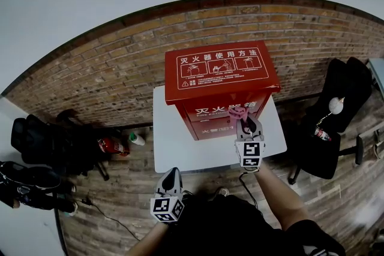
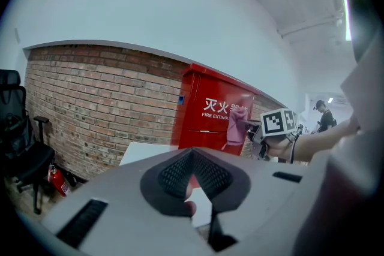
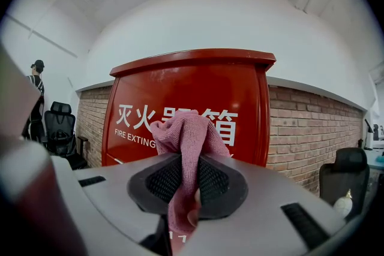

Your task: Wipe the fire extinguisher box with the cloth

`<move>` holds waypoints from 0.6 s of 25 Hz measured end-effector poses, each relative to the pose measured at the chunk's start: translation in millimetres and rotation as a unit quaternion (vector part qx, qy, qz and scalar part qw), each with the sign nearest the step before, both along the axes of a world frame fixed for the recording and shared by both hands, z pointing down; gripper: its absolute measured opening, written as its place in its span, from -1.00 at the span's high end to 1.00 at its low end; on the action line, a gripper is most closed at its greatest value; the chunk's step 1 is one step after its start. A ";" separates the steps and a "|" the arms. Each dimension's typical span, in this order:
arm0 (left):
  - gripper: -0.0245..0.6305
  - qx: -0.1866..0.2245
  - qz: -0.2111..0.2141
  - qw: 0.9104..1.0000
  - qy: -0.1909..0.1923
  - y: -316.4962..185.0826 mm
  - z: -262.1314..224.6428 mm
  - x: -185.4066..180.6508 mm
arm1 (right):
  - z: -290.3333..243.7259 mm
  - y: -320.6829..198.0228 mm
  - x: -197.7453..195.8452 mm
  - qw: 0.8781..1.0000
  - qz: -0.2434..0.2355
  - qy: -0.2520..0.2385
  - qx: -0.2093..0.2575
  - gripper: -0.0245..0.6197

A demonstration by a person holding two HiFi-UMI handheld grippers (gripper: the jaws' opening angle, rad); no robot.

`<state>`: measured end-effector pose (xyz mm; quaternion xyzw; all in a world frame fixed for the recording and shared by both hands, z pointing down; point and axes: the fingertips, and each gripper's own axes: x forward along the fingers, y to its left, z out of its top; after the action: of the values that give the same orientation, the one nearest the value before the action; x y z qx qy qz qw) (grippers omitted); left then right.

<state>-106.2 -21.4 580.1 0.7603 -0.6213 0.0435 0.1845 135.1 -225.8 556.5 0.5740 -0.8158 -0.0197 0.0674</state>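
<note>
The red fire extinguisher box [image 1: 222,84] with white lettering stands upright on a small white table [image 1: 180,150]. My right gripper [image 1: 243,121] is in front of the box's lower face, shut on a pink cloth [image 1: 238,111]. In the right gripper view the cloth [image 3: 189,141] bunches up out of the jaws, close to the box front [image 3: 240,87]; I cannot tell whether it touches. My left gripper [image 1: 172,178] hangs low by the table's near edge, shut and holding nothing. The left gripper view shows the box [image 2: 207,114], the cloth [image 2: 237,126] and the right gripper's marker cube [image 2: 279,123].
A brick wall [image 1: 90,87] runs behind the table. Black office chairs stand at the left [image 1: 42,144] and at the right [image 1: 336,120]. A small red extinguisher [image 1: 111,145] lies on the floor left of the table. A person [image 2: 324,117] stands far off.
</note>
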 end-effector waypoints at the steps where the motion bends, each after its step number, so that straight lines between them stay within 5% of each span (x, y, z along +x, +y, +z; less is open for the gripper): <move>1: 0.87 0.001 0.000 1.000 -0.001 -0.1 -0.1 0.2 | 0.1 -0.4 2.3 1.000 0.002 0.000 0.001 0.72; 15: 0.87 -0.001 0.001 1.000 -0.004 0.2 1.1 4.4 | 9.6 -5.0 43.6 0.999 0.039 0.009 -0.009 0.72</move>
<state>-101.7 -21.2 581.2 0.7608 -0.6210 0.0472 0.1825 178.6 -230.8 566.1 0.6045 -0.7924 -0.0153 0.0803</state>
